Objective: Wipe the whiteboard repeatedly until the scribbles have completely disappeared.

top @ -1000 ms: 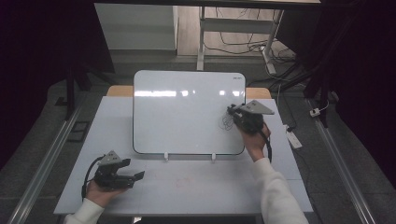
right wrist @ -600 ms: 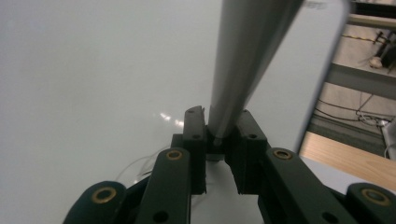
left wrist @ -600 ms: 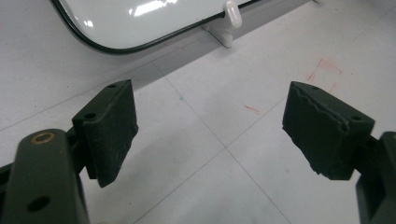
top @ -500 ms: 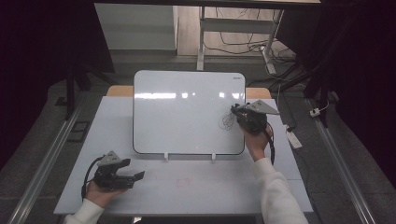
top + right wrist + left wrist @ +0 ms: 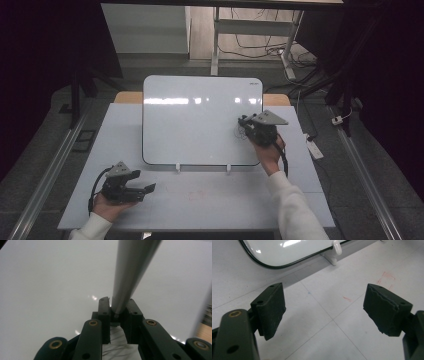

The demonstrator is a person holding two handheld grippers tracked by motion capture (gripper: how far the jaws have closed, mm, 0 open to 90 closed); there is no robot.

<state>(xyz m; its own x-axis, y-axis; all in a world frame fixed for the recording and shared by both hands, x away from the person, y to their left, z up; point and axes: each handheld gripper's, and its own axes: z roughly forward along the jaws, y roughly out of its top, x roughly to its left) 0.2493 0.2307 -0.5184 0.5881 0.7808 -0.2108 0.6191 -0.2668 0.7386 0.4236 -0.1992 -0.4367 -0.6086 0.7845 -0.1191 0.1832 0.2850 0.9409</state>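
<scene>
In the high view, one whiteboard (image 5: 200, 120) is seen propped on two small white feet (image 5: 177, 167) near the middle of a pale grey bench (image 5: 210, 197). The right gripper (image 5: 246, 125) is held against the board's right part, where a small dark scribble (image 5: 241, 132) is drawn; the board surface to its left is bare and nothing is set between the gripper and the board. The left gripper (image 5: 142, 190) is rested low on the bench at the front left, well apart from the board. Faint red marks (image 5: 200, 195) are seen on the bench in front of the board. Behind the bench, a floor with cables (image 5: 260, 47), two metal legs of another stand and a white power strip (image 5: 315, 147) at the right are made out, with dark surroundings on both sides.

In the left gripper view, the jaws are spread wide with nothing between them; beneath them lie the bench, crossed by thin seams, the red marks (image 5: 387, 277), one white foot (image 5: 335, 250) and the board's black-edged corner (image 5: 287, 250).

In the right gripper view, the jaws are pressed on one grey marker (image 5: 130, 275), which is pointed up and away towards the white board surface (image 5: 50, 285); dark scribble lines (image 5: 117, 345) are glimpsed below, between the jaws.
</scene>
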